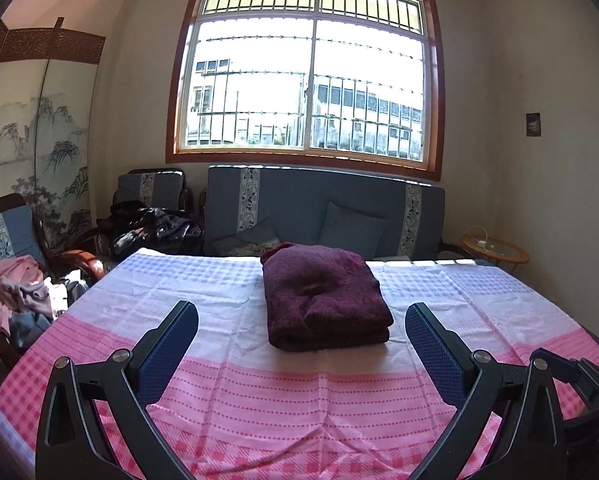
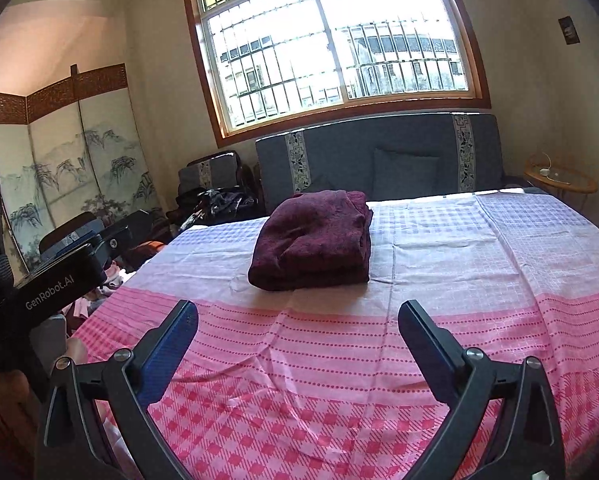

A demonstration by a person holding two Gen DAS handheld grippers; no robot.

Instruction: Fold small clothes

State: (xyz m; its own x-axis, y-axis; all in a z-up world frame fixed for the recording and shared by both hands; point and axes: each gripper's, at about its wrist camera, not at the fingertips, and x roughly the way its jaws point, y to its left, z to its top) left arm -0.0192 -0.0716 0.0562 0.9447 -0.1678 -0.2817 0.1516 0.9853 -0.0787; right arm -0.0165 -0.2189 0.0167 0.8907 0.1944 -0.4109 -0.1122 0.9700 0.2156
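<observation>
The left gripper [image 1: 301, 316] has its jaws spread wide with nothing between them, hovering above the near part of the tabletop [image 1: 259, 400]; its blue-padded fingers [image 1: 167, 344] frame the cloth ahead without touching it. The right gripper [image 2: 297, 316] likewise has its jaws spread wide and empty over the near pink area, its fingers [image 2: 171, 344] clear of everything.

Just beyond both sets of jaws lies the folded maroon garment [image 1: 323, 300], a thick, fuzzy bundle stacked in neat layers. It rests flat on the pale middle band of the pink-and-white checked tablecloth [image 2: 419, 340], about centred left to right, well apart from either gripper.

In the right wrist view the body of the left gripper shows at the left edge, black and lettered, beside the tabletop's left side.

Off the left edge of the tabletop a heap of loose clothes [image 1: 23, 300], pink and grey, sits on a chair. Farther back a pile of dark clothing [image 1: 151, 228] lies on an armchair. Behind the tabletop stands a blue-grey sofa [image 1: 323, 204] with cushions, under a large barred window [image 1: 311, 72]. A painted folding screen [image 1: 35, 132] stands at far left, and a small round side table [image 1: 495, 250] at far right.
</observation>
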